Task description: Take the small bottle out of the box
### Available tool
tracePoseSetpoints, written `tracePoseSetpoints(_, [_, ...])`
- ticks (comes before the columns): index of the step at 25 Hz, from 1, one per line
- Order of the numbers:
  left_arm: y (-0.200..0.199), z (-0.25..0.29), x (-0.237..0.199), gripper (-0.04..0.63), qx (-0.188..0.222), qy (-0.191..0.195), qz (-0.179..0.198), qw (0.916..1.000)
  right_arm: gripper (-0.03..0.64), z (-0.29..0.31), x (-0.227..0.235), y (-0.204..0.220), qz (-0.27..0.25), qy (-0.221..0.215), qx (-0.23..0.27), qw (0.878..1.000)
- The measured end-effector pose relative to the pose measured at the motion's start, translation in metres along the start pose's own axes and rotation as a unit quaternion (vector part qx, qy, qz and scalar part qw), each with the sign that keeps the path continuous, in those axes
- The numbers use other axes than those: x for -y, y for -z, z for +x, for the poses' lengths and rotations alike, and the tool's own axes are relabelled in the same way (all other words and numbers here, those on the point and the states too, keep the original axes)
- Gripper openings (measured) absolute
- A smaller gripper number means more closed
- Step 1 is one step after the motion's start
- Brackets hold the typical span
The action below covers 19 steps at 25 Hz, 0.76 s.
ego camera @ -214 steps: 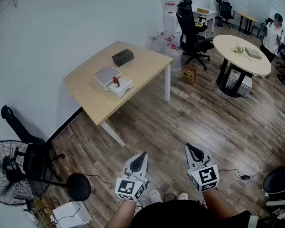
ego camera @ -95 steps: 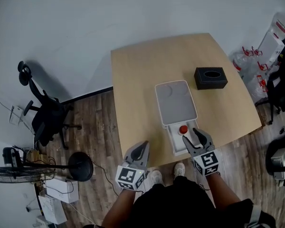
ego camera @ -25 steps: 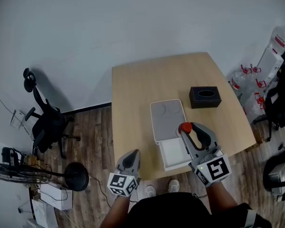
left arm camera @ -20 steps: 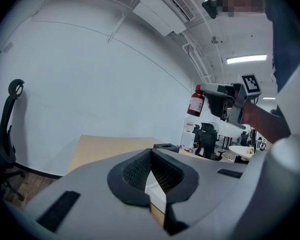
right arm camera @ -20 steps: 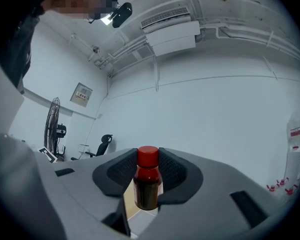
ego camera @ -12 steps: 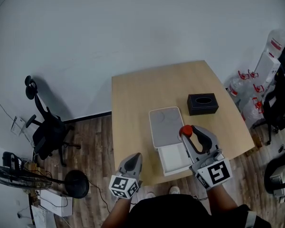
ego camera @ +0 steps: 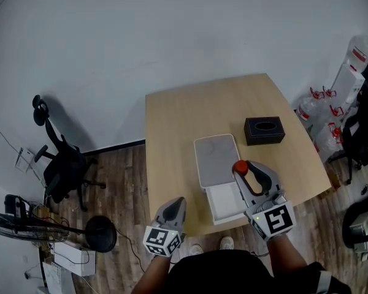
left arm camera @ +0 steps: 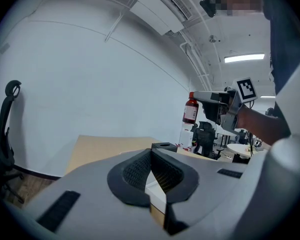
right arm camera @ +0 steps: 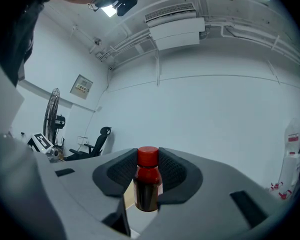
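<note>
Over the near right part of the counter (ego camera: pixel 178 121), the right tongs (ego camera: pixel 243 169) are clamped on the small bottle (ego camera: pixel 240 166), with one pad on each side just below the red cap. The jaws are roughly half open, as wide as the bottle lets them close. The bottle is upright, with a dark body, a label and its cap on top. It is held in the air, out of the box (ego camera: pixel 218 208), above the box's far right corner where the tray meets the lid (ego camera: pixel 214 158). The white tray looks empty from the head view. Its lid is flipped open and lies flat on the counter on the far side, touching the tray. The left tongs (ego camera: pixel 174 204) are by the near left corner of the counter, left of the box and apart from it. Their jaws are closed tip to tip with nothing between them, and they point roughly level toward the far wall. A black tissue box (ego camera: pixel 265 130) sits on the counter beyond and to the right of the white box, well apart from it. An office chair (ego camera: pixel 61 167) stands on the wood floor (ego camera: pixel 119 164) left of the counter, and a fan (ego camera: pixel 9 216) stands nearer at the far left. Clear water jugs (ego camera: pixel 316 100) with red handles stand on the floor right of the counter.
</note>
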<state>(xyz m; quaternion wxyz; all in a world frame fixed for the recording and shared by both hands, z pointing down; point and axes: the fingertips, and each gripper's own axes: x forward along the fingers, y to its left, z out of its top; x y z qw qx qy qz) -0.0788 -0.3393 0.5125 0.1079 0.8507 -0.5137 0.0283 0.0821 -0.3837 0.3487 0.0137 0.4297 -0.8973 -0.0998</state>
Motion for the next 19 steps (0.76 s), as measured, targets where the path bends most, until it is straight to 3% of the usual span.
tracePoseSetpoints(9, [0.000, -0.002, -0.003, 0.012, -0.001, -0.004, 0.002, 1.0000, 0.141, 0.002, 0.003, 0.009, 0.006, 0.005, -0.006, 1.000])
tracePoseSetpoints(14, [0.002, -0.002, 0.004, 0.012, -0.008, 0.000, 0.021, 0.9997, 0.141, 0.004, 0.005, 0.022, 0.008, 0.011, -0.018, 1.000])
tracePoseSetpoints(19, [-0.004, 0.000, 0.004, 0.012, 0.000, -0.004, 0.012, 0.9999, 0.141, 0.005, 0.007, 0.034, 0.011, 0.012, -0.025, 1.000])
